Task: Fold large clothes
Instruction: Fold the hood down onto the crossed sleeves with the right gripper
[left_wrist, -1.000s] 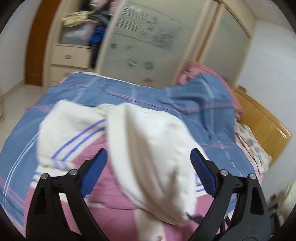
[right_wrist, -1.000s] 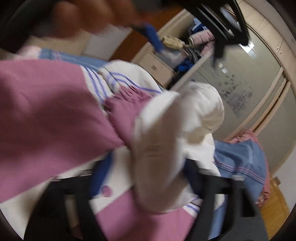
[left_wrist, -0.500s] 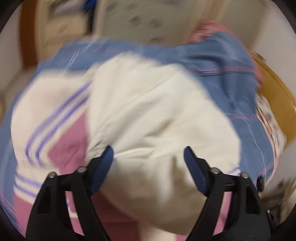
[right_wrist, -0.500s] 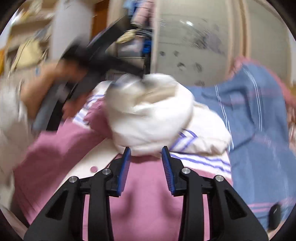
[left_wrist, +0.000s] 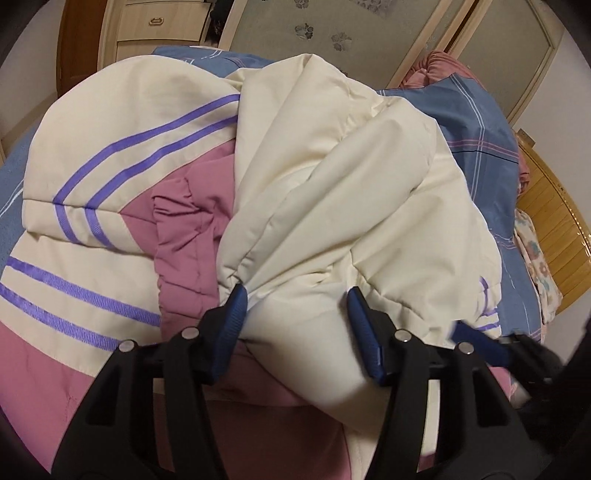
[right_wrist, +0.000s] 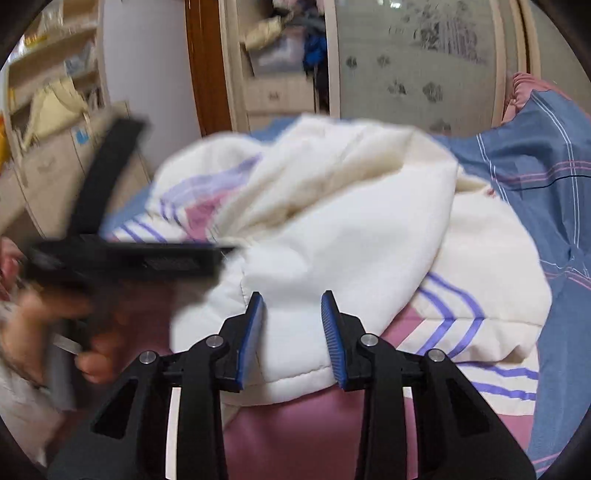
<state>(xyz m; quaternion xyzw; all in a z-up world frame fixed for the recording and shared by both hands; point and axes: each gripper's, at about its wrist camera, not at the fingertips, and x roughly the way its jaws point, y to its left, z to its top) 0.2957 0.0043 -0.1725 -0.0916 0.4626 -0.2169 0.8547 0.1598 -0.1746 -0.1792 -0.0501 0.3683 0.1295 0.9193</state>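
A padded jacket, cream and pink with purple stripes (left_wrist: 110, 236), lies on the bed. Its cream hood (left_wrist: 332, 177) is bunched up on top of the body. My left gripper (left_wrist: 295, 299) has its jaws partly closed around a thick fold of the hood's base, and the cloth fills the gap. My right gripper (right_wrist: 291, 306) also has its jaws around a thick edge of the hood (right_wrist: 351, 236), with the cloth between the pads. The left gripper shows blurred at the left of the right wrist view (right_wrist: 122, 258); the right gripper's blue finger shows in the left wrist view (left_wrist: 480, 341).
The bed has a blue plaid cover (left_wrist: 476, 122) and a wooden headboard (left_wrist: 554, 229) at the right. A wardrobe with frosted sliding doors (right_wrist: 424, 48) and drawers (left_wrist: 162, 26) stands behind the bed. Shelves (right_wrist: 48, 92) stand at the left.
Both grippers moved in onto the hood. The left jaws narrowed from wide open onto the hood's base. The right jaws now hold the hood's edge between them.
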